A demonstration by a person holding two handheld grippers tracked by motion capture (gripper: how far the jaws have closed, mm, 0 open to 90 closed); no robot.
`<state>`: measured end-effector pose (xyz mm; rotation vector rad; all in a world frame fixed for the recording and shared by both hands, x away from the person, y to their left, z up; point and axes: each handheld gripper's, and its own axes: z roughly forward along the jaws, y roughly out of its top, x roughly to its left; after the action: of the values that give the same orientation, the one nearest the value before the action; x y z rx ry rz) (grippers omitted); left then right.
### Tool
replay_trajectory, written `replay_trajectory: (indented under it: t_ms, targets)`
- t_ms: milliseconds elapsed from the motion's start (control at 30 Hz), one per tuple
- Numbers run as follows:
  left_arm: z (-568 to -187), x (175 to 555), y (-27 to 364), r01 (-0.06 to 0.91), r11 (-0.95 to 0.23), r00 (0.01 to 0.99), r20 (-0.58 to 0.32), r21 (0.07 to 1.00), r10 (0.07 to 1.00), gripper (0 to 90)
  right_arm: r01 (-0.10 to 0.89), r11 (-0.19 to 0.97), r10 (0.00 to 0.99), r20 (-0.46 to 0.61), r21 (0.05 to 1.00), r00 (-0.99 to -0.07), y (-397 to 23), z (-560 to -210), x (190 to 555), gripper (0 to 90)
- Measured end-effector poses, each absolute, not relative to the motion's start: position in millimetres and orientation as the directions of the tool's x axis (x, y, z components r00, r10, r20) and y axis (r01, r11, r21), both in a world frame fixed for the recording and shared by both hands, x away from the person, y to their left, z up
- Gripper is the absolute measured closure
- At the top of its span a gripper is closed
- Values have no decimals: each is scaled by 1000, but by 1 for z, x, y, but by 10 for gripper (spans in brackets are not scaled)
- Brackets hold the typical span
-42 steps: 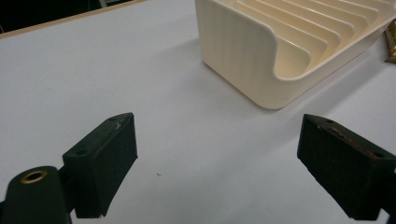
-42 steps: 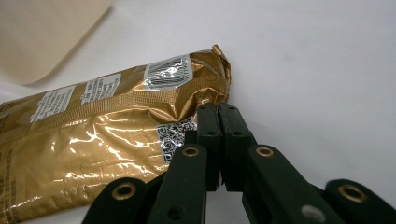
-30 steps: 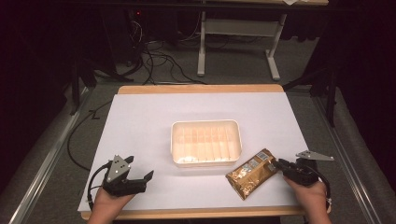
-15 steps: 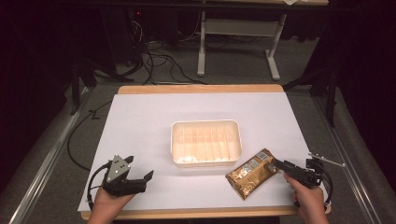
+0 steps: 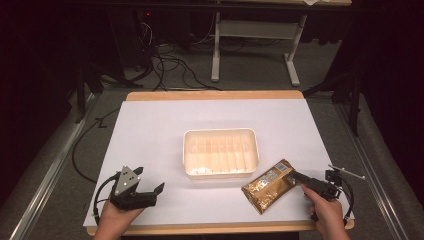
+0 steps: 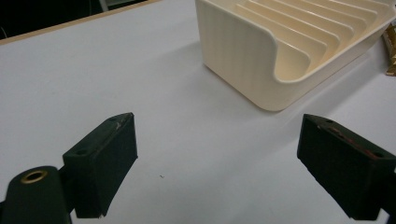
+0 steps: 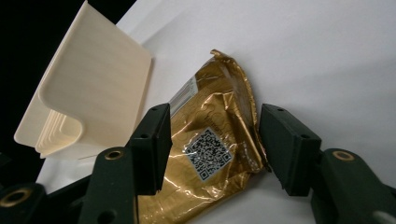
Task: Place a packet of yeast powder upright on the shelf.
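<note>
White paper covered the tabletop (image 5: 150, 130), with dark floor, cables and a desk frame beyond its far edge. At the near left, the left gripper (image 5: 150, 192) rested low in the person's hand, its fingers (image 6: 100, 163) spread wide with nothing between them, aimed toward the tray. At the centre sat a cream plastic tray (image 5: 220, 153) with a ribbed floor, nothing visible inside it. Just right of the tray's near right corner lay a gold foil packet (image 5: 269, 186), flat on the paper and angled, close beside the tray but seemingly not touching it. At the near right, the right gripper (image 5: 296, 176) had reached the packet's right end. In the right gripper view its fingers (image 7: 150, 142) stood apart on either side of the crinkled packet (image 7: 210, 154), not yet pinching it.

The step in hand appeared to be grasping the packet, likely to place it in the tray. To do it well, the fingers should probably sink a little farther over the packet's end and close gently on the foil, so it does not slide away across the smooth paper.
</note>
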<state>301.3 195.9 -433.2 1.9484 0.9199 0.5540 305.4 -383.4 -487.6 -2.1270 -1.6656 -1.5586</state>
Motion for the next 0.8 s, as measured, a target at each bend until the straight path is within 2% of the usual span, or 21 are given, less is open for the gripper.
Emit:
replay_trajectory:
  t_ms: [167,433,533,567,667,700,800]
  targets:
    - [-434,302,196,385,-336,626,24,860,780,125,749,-431,706,705,503,-68,-381,-489,307,514]
    - [-433,302,196,384,-337,625,26,859,780,125,753,-430,714,698,497,-53,-384,-492,309,671]
    - [-434,301,195,386,-337,626,25,859,780,125,755,-428,718,694,497,-50,-384,-492,310,693]
    - [-434,301,195,385,-337,626,25,859,780,126,758,-420,729,683,499,-46,-383,-492,310,734]
    - [-434,301,195,385,-337,626,26,859,780,126,758,-411,741,670,506,-46,-384,-492,310,770]
    - [-434,301,196,385,-338,626,26,859,779,126,760,-404,747,663,509,-46,-384,-492,311,820]
    - [-434,302,196,386,-338,626,25,858,780,126,756,-399,752,657,519,-54,-384,-491,311,838]
